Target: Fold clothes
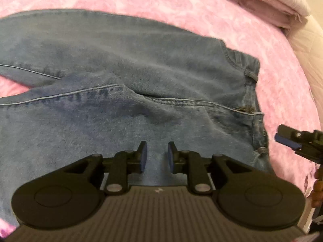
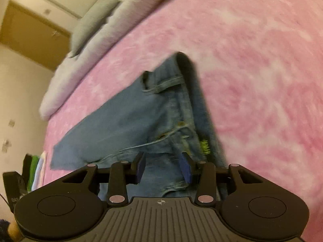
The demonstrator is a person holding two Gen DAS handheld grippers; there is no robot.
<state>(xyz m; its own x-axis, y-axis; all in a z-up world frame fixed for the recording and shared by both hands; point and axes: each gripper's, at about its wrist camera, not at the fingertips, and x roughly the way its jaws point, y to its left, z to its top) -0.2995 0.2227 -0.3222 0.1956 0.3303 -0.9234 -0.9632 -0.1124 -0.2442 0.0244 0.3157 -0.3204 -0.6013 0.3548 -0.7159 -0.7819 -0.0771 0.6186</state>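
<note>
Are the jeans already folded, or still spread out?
Mostly spread: the jeans lie flat on the pink blanket, both legs apart, waistband showing.

Jeans (image 1: 121, 64): mid-blue faded denim, darker blue streaks by the seams, lighter blue stitching; neon yellow-green tag (image 2: 205, 146) at the waistband. Blanket (image 1: 181, 6) under the jeans: pink with paler pink rose-like mottling. Folded bedding (image 1: 268, 2) beyond the jeans: pale lilac-grey. Left tongs (image 1: 157, 156) and right tongs (image 2: 164, 166): black arms, blue pads, grey ribbed body. Wall (image 2: 22, 92) cream; door (image 2: 30, 32) tan-brown. Green and white cloth (image 2: 37, 171) past the jeans' leg end.
</note>
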